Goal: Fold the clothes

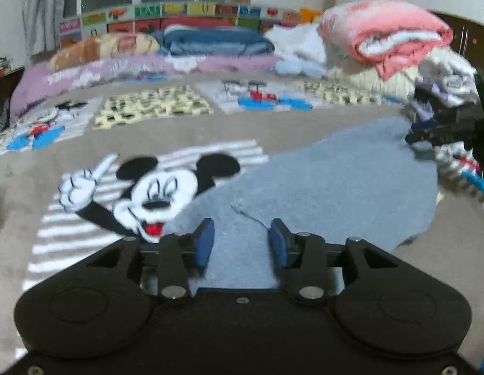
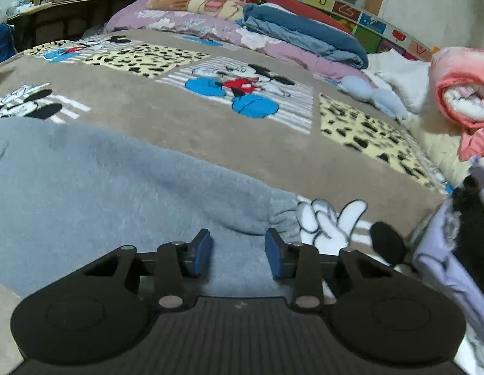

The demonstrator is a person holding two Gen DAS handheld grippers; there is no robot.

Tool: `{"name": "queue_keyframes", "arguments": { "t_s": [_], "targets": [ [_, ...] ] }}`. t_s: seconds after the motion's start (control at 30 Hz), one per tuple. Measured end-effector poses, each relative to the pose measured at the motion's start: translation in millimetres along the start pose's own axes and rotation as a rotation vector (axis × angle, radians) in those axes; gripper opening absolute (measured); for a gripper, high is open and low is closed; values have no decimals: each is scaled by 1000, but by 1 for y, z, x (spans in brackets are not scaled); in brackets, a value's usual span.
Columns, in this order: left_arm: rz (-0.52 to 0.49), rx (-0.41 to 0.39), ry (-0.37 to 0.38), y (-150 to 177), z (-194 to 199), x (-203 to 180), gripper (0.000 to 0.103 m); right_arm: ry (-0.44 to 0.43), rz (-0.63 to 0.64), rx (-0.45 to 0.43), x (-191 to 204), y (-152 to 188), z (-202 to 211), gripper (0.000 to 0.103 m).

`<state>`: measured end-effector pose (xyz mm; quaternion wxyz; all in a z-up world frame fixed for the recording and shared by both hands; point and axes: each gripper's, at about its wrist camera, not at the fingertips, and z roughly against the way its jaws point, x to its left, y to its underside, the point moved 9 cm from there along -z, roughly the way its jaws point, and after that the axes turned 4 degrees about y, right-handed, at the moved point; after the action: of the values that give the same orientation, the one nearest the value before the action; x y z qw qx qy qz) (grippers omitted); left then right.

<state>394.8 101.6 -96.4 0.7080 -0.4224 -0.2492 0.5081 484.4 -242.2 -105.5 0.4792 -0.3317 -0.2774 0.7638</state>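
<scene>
A light blue fleece garment lies flat on the brown Mickey Mouse blanket. My left gripper is open, its blue pads just above the garment's near edge. My right gripper is open over the same garment, close to its ribbed cuff. The right gripper also shows in the left wrist view at the garment's far right end. Neither gripper holds anything.
A pile of clothes lies at the right of the bed. A rolled pink blanket, blue bedding and a purple quilt line the back. A dark desk stands at far left.
</scene>
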Motion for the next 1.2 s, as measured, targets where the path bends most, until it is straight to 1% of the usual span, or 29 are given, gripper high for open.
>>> {"name": "queue_keyframes", "arguments": {
  "t_s": [0.07,0.1,0.13,0.17,0.2,0.23,0.27,0.3,0.33,0.37,0.43,0.47,0.5,0.57,0.6,0.63,0.67,0.73,0.77,0.83,0.87,0.9,0.93,1.0,1.03,1.07,1.13,1.2],
  "targets": [
    [0,-28,7,-5,2,-1,39,37,30,-61,4,-6,14,43],
    [-3,-29,9,-5,2,-1,39,49,56,-98,8,-9,21,43],
    [-4,-11,1,-1,-3,-1,41,39,83,-129,16,-10,27,46],
    [-6,7,-8,2,-8,-1,46,18,111,-155,27,-9,33,48],
    [-8,26,-16,6,-13,-1,46,1,128,-159,36,-5,34,48],
    [-10,44,-25,10,-17,0,47,-10,134,-138,45,2,31,50],
    [-13,57,-32,13,-20,0,47,-24,106,-96,47,12,23,50],
    [-21,54,-34,11,-19,-1,47,-40,44,-32,44,27,10,51],
    [-30,52,-37,10,-17,-2,47,-57,-35,-9,38,35,4,51],
    [-32,46,-40,9,-15,-2,47,-65,-91,-19,32,34,5,51],
    [11,17,-48,3,-5,6,47,-46,-86,-35,35,30,12,53],
    [47,-7,-54,-2,3,11,48,-42,-88,-47,37,29,17,53],
    [97,-41,-66,-7,14,19,50,-55,-130,-60,36,30,24,53],
    [229,-111,-92,-15,40,37,64,-98,-276,-89,29,32,40,54],
    [309,-145,-103,-17,55,47,66,-120,-358,-99,23,36,48,56],
    [408,-174,-107,-15,69,58,69,-140,-443,-106,17,40,53,58],
    [520,-195,-113,-9,80,68,69,-163,-530,-107,12,45,58,63],
    [744,-204,-123,10,96,83,70,-206,-714,-82,0,65,59,66],
    [837,-183,-103,20,98,83,70,-224,-785,-65,-4,76,56,66],
    [971,-149,-4,38,97,69,70,-263,-898,-42,-9,91,52,67],
    [1035,-138,40,47,96,59,70,-278,-935,-46,-11,94,50,68],
    [1088,-122,62,57,93,51,70,-290,-963,-55,-11,96,47,69],
    [1136,-103,81,65,89,42,70,-298,-988,-62,-12,95,45,73],
    [1198,-75,115,76,72,28,70,-308,-1030,-71,-15,93,39,77],
    [1217,-85,135,78,65,23,70,-313,-1051,-75,-17,92,36,77],
    [1223,-103,127,79,60,21,70,-318,-1073,-79,-18,91,34,77],
    [1204,-150,98,77,54,22,70,-317,-1105,-82,-24,88,24,77],
    [1207,-184,92,72,47,27,70,-314,-1133,-84,-31,86,15,77]
  ]
}}
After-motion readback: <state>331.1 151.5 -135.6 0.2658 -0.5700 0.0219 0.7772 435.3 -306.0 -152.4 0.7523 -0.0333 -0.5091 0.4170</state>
